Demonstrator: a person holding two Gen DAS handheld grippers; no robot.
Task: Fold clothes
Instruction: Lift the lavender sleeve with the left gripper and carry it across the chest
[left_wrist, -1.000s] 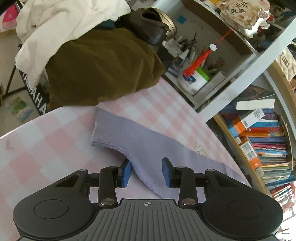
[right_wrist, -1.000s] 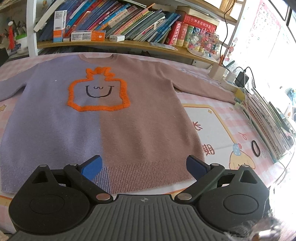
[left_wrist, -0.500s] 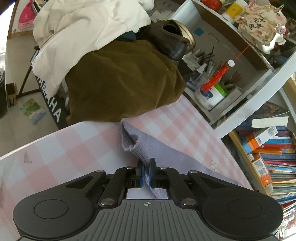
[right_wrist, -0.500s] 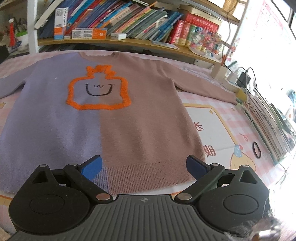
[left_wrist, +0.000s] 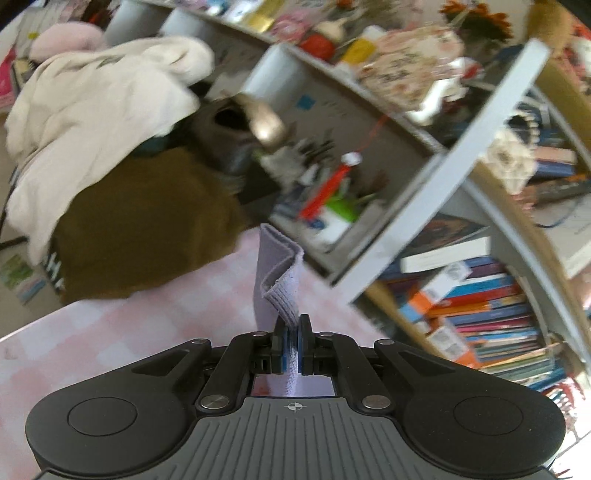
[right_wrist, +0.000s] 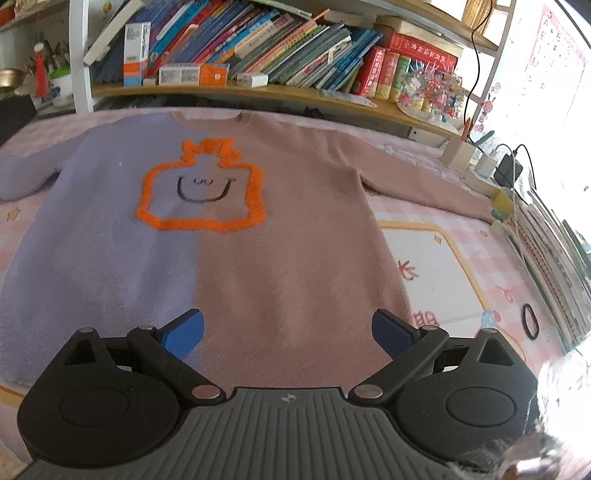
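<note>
A sweater (right_wrist: 258, 236), lilac on its left half and dusty pink on its right, lies flat on the pink checked table with an orange bottle-shaped face on the chest. My left gripper (left_wrist: 292, 345) is shut on the lilac sleeve cuff (left_wrist: 279, 280) and holds it lifted off the table, the cuff standing upright above the jaws. My right gripper (right_wrist: 288, 330) is open and empty, hovering over the sweater's lower hem, one finger over each colour half.
A brown cloth bundle (left_wrist: 147, 229) with a cream garment (left_wrist: 99, 110) on it sits at the table's left end. Bookshelves (right_wrist: 258, 55) run along the far edge. A black hair tie (right_wrist: 530, 321), cables and stacked books lie at the right edge.
My left gripper closed on the lilac sleeve cuff and lifted it off the table. My right gripper stayed open and moved slightly forward over the hem.
</note>
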